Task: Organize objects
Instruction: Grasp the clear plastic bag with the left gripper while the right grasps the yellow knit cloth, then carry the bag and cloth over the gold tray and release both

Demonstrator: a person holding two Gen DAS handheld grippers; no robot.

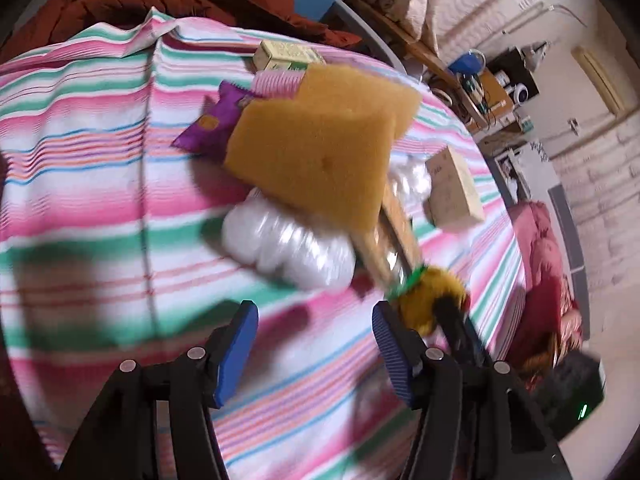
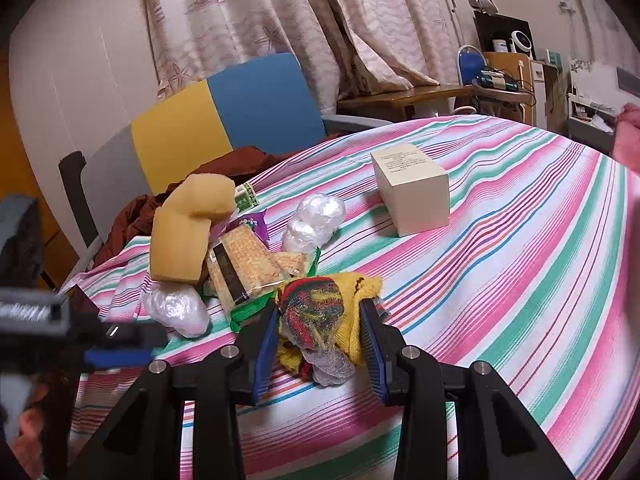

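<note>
Right gripper (image 2: 320, 330) jaws clamp the sock bundle (image 2: 320, 320) — loose tail risks snagging cracker packet (image 2: 244, 272); left gripper (image 1: 314, 344) gapes empty.

Left view motion-blurred, sponge (image 1: 320, 152) hiding packets (contents unreadable) — box (image 2: 414, 192) print illegible

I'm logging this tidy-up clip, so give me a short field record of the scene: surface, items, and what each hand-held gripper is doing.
surface: striped cloth
right hand-held gripper: shut on sock bundle, yellow and multicoloured
left hand-held gripper: open, nothing between its pads
pile: two yellow sponges, cracker packet, two clear plastic bundles
apart from pile: cream box
behind: blue and yellow chair
</note>
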